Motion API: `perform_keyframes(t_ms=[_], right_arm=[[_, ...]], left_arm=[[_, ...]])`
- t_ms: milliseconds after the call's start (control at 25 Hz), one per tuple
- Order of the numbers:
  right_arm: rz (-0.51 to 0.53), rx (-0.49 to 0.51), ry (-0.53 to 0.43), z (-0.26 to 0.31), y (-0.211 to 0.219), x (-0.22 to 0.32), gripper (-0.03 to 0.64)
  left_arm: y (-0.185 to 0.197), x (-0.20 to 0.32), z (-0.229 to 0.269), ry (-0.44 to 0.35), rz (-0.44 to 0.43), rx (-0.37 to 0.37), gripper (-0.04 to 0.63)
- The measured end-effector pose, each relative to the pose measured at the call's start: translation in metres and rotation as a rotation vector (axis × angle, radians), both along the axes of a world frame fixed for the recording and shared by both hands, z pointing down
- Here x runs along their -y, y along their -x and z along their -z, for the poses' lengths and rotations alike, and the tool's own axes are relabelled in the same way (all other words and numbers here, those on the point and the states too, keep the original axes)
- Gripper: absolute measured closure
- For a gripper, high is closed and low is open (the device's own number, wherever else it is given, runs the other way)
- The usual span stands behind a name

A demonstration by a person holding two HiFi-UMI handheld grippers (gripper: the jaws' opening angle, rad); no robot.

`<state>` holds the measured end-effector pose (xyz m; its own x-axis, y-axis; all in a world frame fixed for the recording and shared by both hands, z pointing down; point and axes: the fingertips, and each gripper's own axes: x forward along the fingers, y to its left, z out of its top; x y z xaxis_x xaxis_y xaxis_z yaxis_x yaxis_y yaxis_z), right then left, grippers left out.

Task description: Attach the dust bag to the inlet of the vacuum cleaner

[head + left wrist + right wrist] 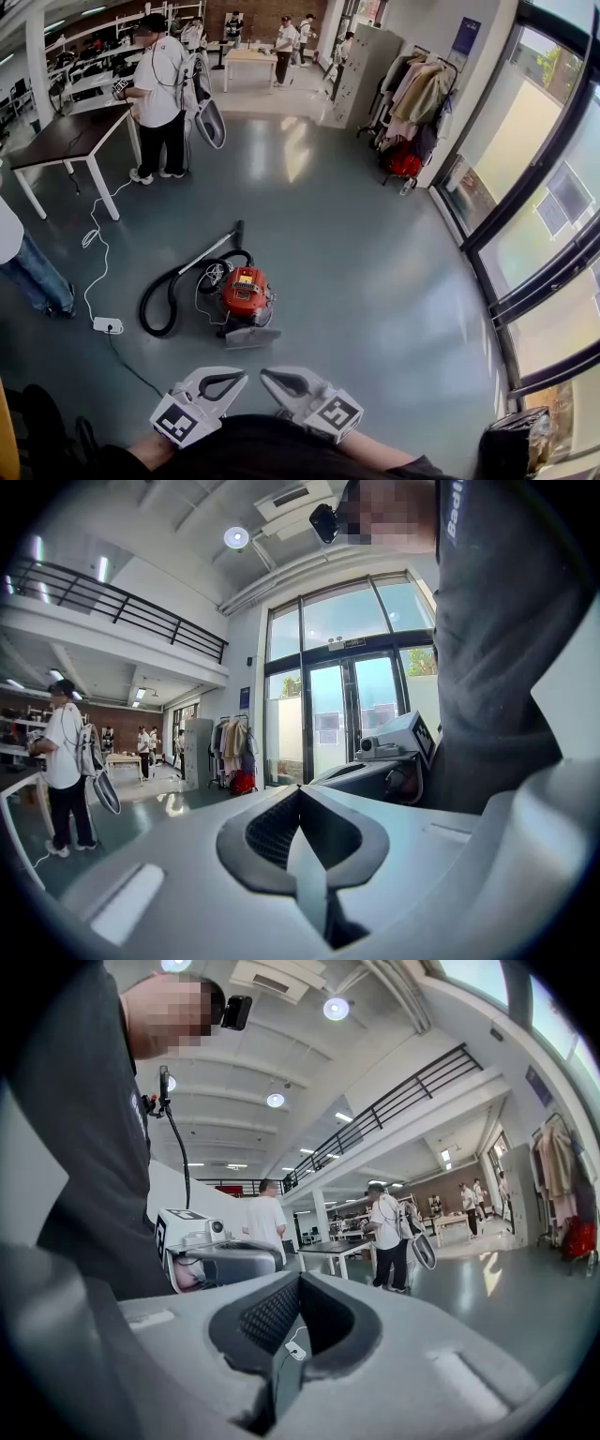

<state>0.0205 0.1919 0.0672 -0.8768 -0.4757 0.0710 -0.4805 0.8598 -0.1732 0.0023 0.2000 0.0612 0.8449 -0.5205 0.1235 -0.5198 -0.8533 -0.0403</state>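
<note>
Vacuum cleaner (246, 292) sits on the floor (375, 281), straight ahead of both tongs and well apart from them, so nothing is in reach from this stance. Red-orange canister, black top, long axis roughly along my line of sight. A flat grey piece (251, 336) is at the near end, facing me. It could be a dropped front lid or a cover plate, too small to tell. The inlet itself can't be made out.

Black hose (161, 305) loops off the canister's left side, and its wand (236, 234) lies beyond, pointing away. White cable (94, 253) runs to a power strip (108, 325) on the left.

Dust bag: can't find it in any view. That fits a bag already seated inside the body or one lying out of frame. No call on that.

Left tongs (242, 378) and right tongs (265, 376) are held low against the body, tips turned inward and nearly meeting. Both are closed with nothing between them; each gripper view shows the pads together, left (300, 791) and right (300, 1279).

Reach: the canister is on the centreline, maybe a hair to the left, so neither hand has a real advantage. The left is nearer the hose side, the right nearer the clear side of the body. The near end with the grey piece is the face any approach meets.
</note>
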Motion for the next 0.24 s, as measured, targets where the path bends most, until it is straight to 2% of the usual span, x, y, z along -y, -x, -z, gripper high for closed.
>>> perform_keyframes(t_ms=[240], right_arm=[[0.0, 0.0, -0.002, -0.0015, 0.0029, -0.0002, 0.624]], left_arm=[[0.0038, 0.0001, -0.0014, -0.006, -0.002, -0.001, 0.584]])
